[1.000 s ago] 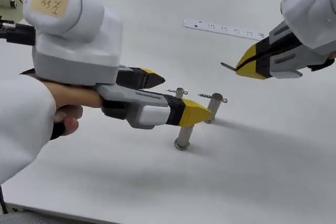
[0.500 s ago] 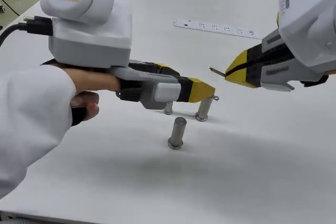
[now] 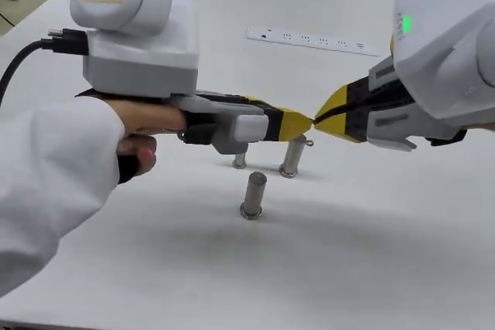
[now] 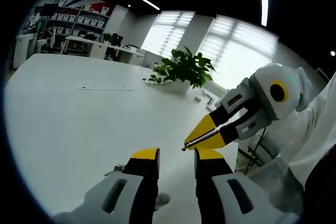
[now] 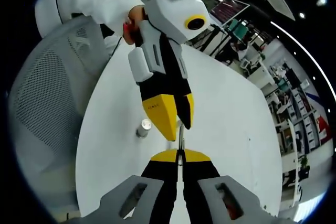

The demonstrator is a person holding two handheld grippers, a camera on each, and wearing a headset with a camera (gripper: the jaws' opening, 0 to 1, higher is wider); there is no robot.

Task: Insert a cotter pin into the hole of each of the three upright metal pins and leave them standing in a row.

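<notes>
Cotter pin (image 5: pixel 180 139) tight in the right tool (image 5: pixel 179 157)

Left tongs (image 3: pixel 304 124) and right tongs (image 3: pixel 320 118) meet tip to tip over the white bench (image 3: pixel 371 253), with a thin metal cotter pin (image 4: pixel 198 140) in the right jaws. Just below the tips stands an upright grey metal pin (image 3: pixel 291 158), second pin (image 3: pixel 240 160) left of it, third pin (image 3: pixel 252 193) in front.

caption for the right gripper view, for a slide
Right tongs shut on a cotter pin, its tip at the left tongs; one metal pin stands on the white table.
</notes>
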